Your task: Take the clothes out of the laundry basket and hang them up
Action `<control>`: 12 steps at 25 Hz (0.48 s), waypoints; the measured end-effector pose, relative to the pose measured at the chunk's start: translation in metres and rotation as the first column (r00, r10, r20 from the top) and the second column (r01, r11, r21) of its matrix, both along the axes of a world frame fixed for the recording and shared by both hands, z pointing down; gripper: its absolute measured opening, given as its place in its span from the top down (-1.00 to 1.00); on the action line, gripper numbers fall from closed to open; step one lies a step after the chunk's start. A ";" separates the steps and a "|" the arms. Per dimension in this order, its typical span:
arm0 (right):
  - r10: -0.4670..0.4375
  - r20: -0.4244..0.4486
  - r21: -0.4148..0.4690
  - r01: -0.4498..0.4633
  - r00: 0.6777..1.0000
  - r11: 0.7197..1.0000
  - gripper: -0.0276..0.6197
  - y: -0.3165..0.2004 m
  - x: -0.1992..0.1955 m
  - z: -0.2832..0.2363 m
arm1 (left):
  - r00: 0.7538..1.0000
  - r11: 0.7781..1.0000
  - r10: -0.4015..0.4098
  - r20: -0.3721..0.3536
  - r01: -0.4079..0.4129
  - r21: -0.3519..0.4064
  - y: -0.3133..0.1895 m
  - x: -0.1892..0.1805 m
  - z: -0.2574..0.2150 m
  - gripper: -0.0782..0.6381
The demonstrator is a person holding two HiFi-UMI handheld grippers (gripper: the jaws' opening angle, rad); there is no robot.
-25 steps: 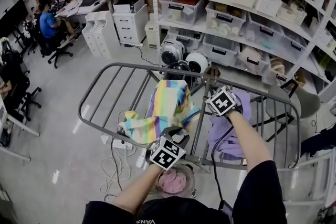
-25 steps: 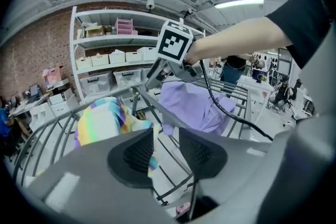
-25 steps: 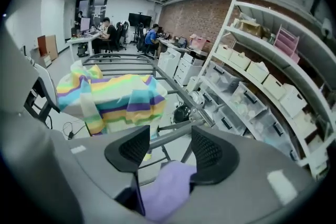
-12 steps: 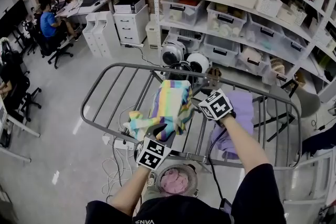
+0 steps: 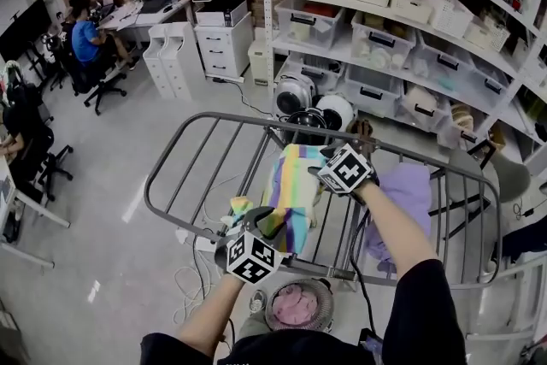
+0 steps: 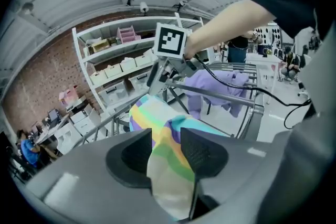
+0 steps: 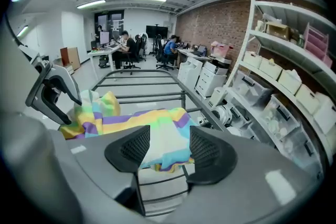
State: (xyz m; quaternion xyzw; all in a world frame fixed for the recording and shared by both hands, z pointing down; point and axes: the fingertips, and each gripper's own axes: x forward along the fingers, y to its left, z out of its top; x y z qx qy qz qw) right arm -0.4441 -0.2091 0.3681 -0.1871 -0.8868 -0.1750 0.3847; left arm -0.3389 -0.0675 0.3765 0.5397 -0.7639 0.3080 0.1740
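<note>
A rainbow-striped cloth (image 5: 295,188) hangs over the bars of a grey drying rack (image 5: 195,156). My left gripper (image 5: 259,220) holds the cloth's near corner. In the left gripper view the bunched cloth (image 6: 164,165) fills the gap between the pads, though my left gripper (image 6: 166,139) has just been opening a little. My right gripper (image 5: 323,156) stands open at the cloth's far end. In the right gripper view the cloth (image 7: 157,123) lies between and beyond the wide-apart pads of my right gripper (image 7: 169,147). A round laundry basket (image 5: 267,309) with a pink cloth (image 5: 295,302) inside sits under the rack.
A purple garment (image 5: 408,188) hangs on the rack to the right of the striped cloth. White shelves (image 5: 385,21) with storage bins stand behind the rack, with two fans (image 5: 295,94) at their foot. Cables (image 5: 192,278) lie on the floor. People sit at desks (image 5: 85,38) at far left.
Both grippers have moved left along the rack. The right gripper went from beside the purple garment to the striped cloth's far end. The cloth is now bunched narrower.
</note>
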 end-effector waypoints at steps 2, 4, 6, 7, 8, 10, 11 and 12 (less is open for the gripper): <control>-0.033 -0.030 0.022 0.033 0.999 0.999 0.18 0.006 -0.013 0.010 | 0.999 0.999 0.038 -0.025 -0.038 -0.027 -0.001 -0.002 0.009 0.39; -0.055 -0.060 0.028 0.057 0.997 0.998 0.18 0.012 -0.024 0.019 | 0.997 0.997 0.068 -0.045 -0.070 -0.042 -0.003 -0.003 0.015 0.39; -0.077 -0.085 0.025 0.079 0.993 0.997 0.18 0.018 -0.033 0.027 | 0.995 0.995 0.086 -0.059 -0.089 -0.046 -0.003 -0.003 0.019 0.39; -0.087 -0.097 0.024 0.090 0.991 0.996 0.18 0.021 -0.036 0.031 | 0.994 0.994 0.092 -0.067 -0.095 -0.046 -0.003 -0.002 0.021 0.39; -0.097 -0.109 0.025 0.100 0.989 0.995 0.18 0.023 -0.039 0.035 | 0.993 0.994 0.096 -0.075 -0.100 -0.045 -0.004 -0.002 0.023 0.39; -0.110 -0.142 0.036 0.116 0.984 0.993 0.18 0.025 -0.042 0.045 | 0.991 0.994 0.100 -0.086 -0.104 -0.043 -0.004 -0.002 0.026 0.40; -0.115 -0.159 0.043 0.123 0.981 0.991 0.18 0.025 -0.043 0.050 | 0.991 0.994 0.101 -0.088 -0.105 -0.041 -0.004 -0.002 0.027 0.43; -0.121 -0.173 0.049 0.131 0.978 0.990 0.20 0.026 -0.043 0.055 | 0.991 0.994 0.101 -0.089 -0.105 -0.036 -0.004 -0.003 0.028 0.48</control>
